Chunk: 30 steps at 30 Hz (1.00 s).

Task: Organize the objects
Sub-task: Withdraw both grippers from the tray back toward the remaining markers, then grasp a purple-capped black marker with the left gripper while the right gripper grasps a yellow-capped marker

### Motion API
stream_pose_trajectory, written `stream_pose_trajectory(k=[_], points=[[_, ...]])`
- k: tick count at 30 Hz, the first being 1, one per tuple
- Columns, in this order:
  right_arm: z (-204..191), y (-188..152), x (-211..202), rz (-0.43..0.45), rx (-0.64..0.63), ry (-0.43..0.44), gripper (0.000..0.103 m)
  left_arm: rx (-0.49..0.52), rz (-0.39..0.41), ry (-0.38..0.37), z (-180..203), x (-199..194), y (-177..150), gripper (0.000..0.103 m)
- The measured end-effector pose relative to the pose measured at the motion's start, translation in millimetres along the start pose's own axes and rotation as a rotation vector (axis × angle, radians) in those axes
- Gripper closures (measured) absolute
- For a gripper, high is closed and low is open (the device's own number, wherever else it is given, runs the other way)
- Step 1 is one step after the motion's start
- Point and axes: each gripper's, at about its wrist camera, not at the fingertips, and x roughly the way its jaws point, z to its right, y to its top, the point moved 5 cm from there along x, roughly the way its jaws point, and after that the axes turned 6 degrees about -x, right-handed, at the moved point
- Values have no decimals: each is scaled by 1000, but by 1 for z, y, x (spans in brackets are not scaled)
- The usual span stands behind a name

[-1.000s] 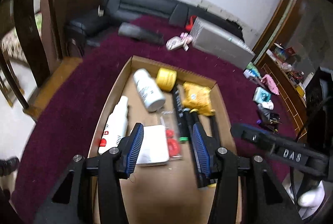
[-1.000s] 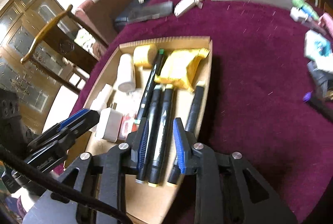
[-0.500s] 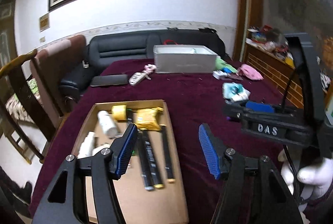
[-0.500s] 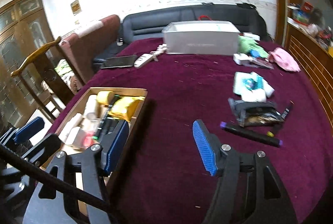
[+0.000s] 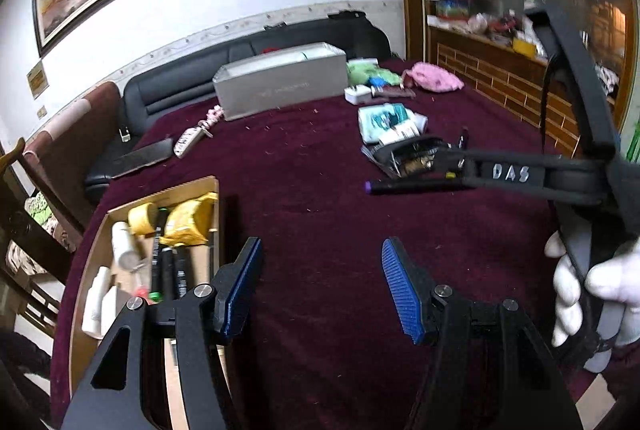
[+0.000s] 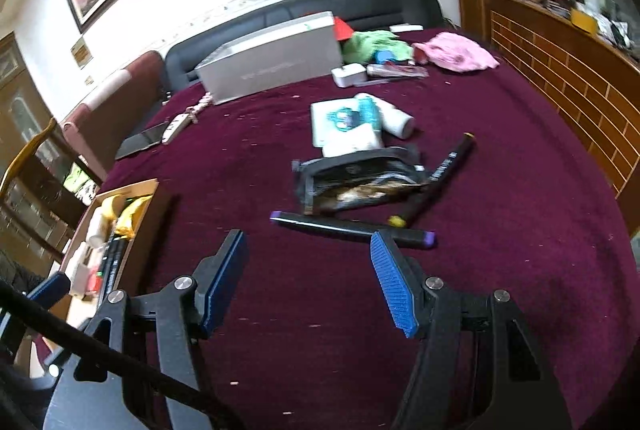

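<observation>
A shallow cardboard box [image 5: 188, 190] at the left of the maroon table holds black markers [image 5: 172, 266], a yellow packet [image 5: 188, 218], a yellow tape roll and white bottles; it also shows in the right wrist view [image 6: 148, 190]. A black marker with purple ends [image 6: 348, 226] lies just beyond my right gripper [image 6: 308, 270], which is open and empty. A second black marker with a yellow tip [image 6: 436, 182] and a dark pouch [image 6: 356, 178] lie behind it. My left gripper [image 5: 320, 282] is open and empty over bare cloth right of the box.
A teal and white packet [image 6: 340, 122] and white bottle [image 6: 394, 116] lie mid-table. A grey box [image 6: 276, 58], white charger, green and pink cloths sit at the back. A phone [image 5: 140, 158] and remote lie back left. Wooden sideboard at right, chairs at left.
Both grippers have lifted from the box and swung right toward the loose markers. The right gripper, earlier narrow over markers in the box, has opened wide.
</observation>
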Motion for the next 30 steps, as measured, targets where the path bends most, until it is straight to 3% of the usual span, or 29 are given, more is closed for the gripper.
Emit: stream_pose_trajectory(k=[12, 18, 21, 23, 25, 30], points=[[64, 16, 27, -47, 104, 7, 40, -3, -150, -27, 23, 66, -14, 48], [83, 24, 50, -99, 235, 186, 40, -55, -259, -60, 21, 97, -33, 48], [83, 25, 65, -139, 241, 229, 40, -76, -250, -72, 20, 97, -34, 44], [79, 23, 74, -160, 258, 291, 39, -73, -244, -78, 21, 97, -34, 39], [73, 23, 79, -171, 268, 356, 39, -63, -245, -93, 25, 98, -36, 28], [51, 21, 99, -267, 198, 389, 35, -32, -273, -135, 35, 101, -38, 2]])
